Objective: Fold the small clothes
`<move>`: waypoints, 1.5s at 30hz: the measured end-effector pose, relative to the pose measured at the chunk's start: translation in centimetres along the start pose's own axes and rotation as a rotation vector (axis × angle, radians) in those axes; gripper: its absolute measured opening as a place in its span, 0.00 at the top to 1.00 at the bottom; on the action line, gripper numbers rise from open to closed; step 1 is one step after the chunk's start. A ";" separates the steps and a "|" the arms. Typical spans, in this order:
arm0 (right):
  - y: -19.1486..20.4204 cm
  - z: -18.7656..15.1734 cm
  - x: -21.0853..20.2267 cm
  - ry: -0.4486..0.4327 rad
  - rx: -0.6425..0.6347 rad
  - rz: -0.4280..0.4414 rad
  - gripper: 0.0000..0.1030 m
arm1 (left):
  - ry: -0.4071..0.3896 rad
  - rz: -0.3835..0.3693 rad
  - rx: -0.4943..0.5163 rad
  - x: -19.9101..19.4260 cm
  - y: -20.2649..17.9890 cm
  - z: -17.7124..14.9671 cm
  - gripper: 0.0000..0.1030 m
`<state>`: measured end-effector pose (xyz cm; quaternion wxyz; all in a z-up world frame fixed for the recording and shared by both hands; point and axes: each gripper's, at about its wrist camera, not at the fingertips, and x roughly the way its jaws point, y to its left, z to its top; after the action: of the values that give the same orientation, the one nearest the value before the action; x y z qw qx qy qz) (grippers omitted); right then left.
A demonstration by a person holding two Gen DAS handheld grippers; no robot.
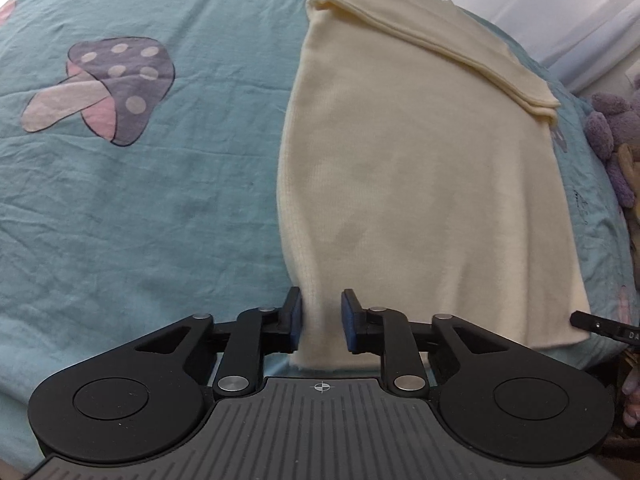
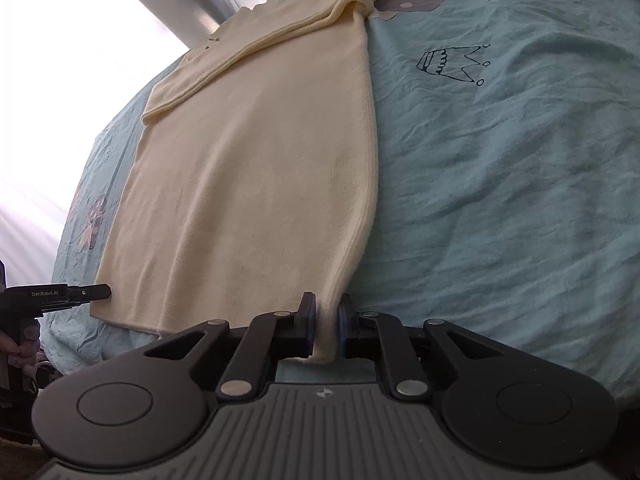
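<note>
on teal bedsheet, wrinkled, printed with mushroom motif and crown outline:
- cream knit top, laid flat, lengthwise away from both cameras; sleeves folded across upper body as a diagonal band; hem at near edge of bed.
- left gripper: astride near-left hem corner of cream knit top; blue-padded fingers set on either side of a bunched strip of fabric, left pad touching it, right pad at its edge; full clamp not certain, cannot tell.
- right gripper: at near-right hem corner; fingers drawn narrow and pinched on a raised fold of cream fabric, cloth pulled up into a ridge between pads.
- each gripper's tip visible at the margin of the other's view, at opposite hem corners, well apart.
- purple plush toy: at right margin of left wrist view, beside cream knit top, resting at bed edge.
- pale curtain: beyond far side of bed, brightly lit.
</note>
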<state>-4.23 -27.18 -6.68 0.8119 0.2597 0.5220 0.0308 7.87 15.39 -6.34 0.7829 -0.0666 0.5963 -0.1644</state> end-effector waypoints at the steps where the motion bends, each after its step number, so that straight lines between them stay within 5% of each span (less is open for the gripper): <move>1: 0.2 0.1 0.1 0.004 -0.012 -0.008 0.89 | 0.002 -0.013 0.007 0.0 -0.1 0.0 0.67; 4: 0.8 0.2 0.3 0.006 -0.048 -0.020 0.88 | 0.020 -0.013 0.048 0.3 -0.7 0.3 0.88; 10: 0.9 0.3 0.3 -0.003 -0.082 0.013 0.94 | -0.016 -0.058 0.050 -0.3 -1.2 1.1 0.91; 15: 0.2 1.8 -1.3 -0.101 -0.038 0.153 0.94 | -0.193 -0.135 0.019 -3.4 -2.2 3.7 0.91; 19: -0.2 5.1 -2.0 -0.225 -0.027 0.185 0.94 | -0.344 -0.134 0.025 -4.3 -3.2 7.6 0.91; 26: -0.8 12.2 0.7 -0.359 0.017 0.099 0.94 | -0.458 -0.052 -0.012 -0.8 -3.0 15.1 0.93; 32: 0.8 15.5 5.1 -0.342 -0.053 -0.037 0.94 | -0.431 0.055 -0.030 3.0 -1.4 17.3 0.92; 35: 0.9 15.9 6.0 -0.347 -0.056 -0.080 0.93 | -0.407 0.026 -0.016 3.5 -0.3 17.0 0.79; 38: 0.2 15.8 5.6 -0.368 -0.026 -0.103 0.75 | -0.372 0.005 0.108 4.3 -0.6 16.5 0.62; 39: 0.2 15.6 5.3 -0.390 -0.037 -0.146 0.55 | -0.366 0.014 0.141 4.6 -0.9 16.4 0.61; 40: 0.0 15.5 4.9 -0.411 -0.051 -0.187 0.45 | -0.353 0.019 0.162 5.0 -1.1 16.4 0.58; 45: -0.7 15.5 5.2 -0.362 -0.142 -0.195 0.46 | -0.303 -0.008 0.144 6.5 -1.6 16.6 0.60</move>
<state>11.30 -32.19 -6.36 0.9078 0.1517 0.3867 -0.0583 25.01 10.21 -7.17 0.8660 -0.0367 0.4577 -0.1977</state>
